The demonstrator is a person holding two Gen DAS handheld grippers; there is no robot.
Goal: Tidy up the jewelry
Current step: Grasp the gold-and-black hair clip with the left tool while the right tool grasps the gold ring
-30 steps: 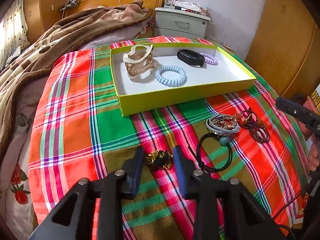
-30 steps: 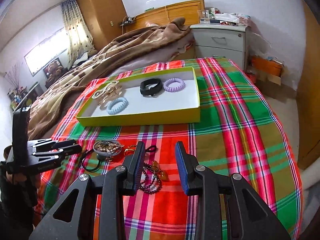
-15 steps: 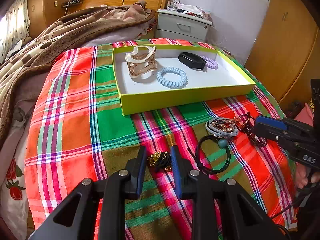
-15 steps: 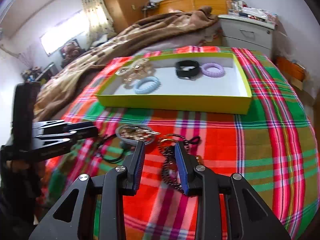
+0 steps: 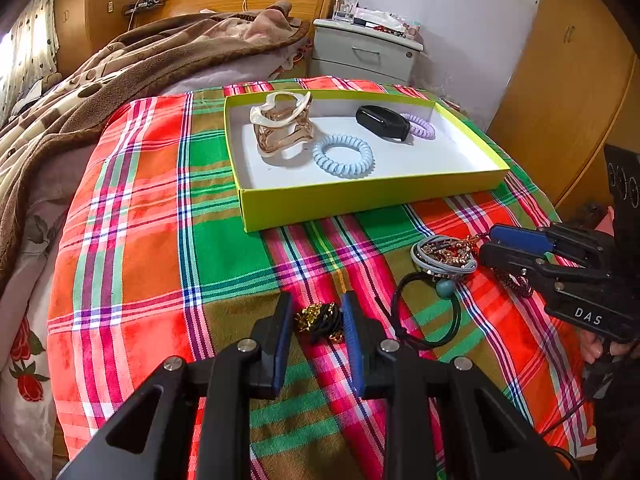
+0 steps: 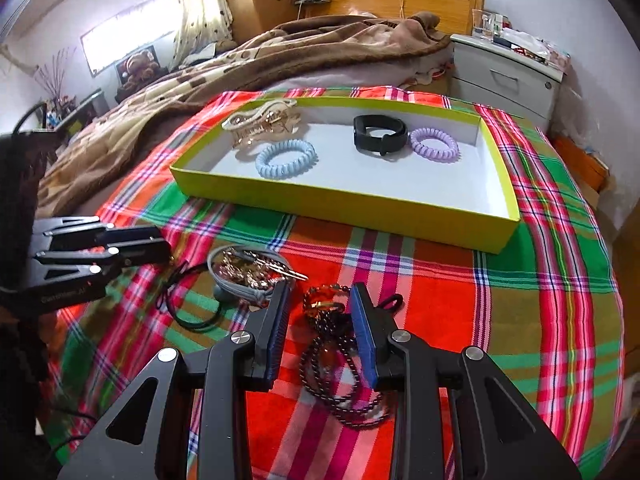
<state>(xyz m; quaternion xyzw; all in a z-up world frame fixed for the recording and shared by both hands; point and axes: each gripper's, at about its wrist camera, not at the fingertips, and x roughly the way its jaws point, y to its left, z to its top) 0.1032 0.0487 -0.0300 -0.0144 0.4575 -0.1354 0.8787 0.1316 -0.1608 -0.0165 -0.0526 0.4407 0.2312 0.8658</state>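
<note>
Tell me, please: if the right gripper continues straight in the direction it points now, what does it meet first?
Probably the dark beaded bracelet bundle on the plaid blanket: it lies between the right gripper fingers already, pads apparently not touching it, though depth is unclear.

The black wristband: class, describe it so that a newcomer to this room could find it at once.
Start at the yellow-green box on the plaid bedspread. Inside, toward its far side, the black wristband lies touching a lilac coil hair tie. It is the only black, smooth band there; the other rings are pale spirals.
</note>
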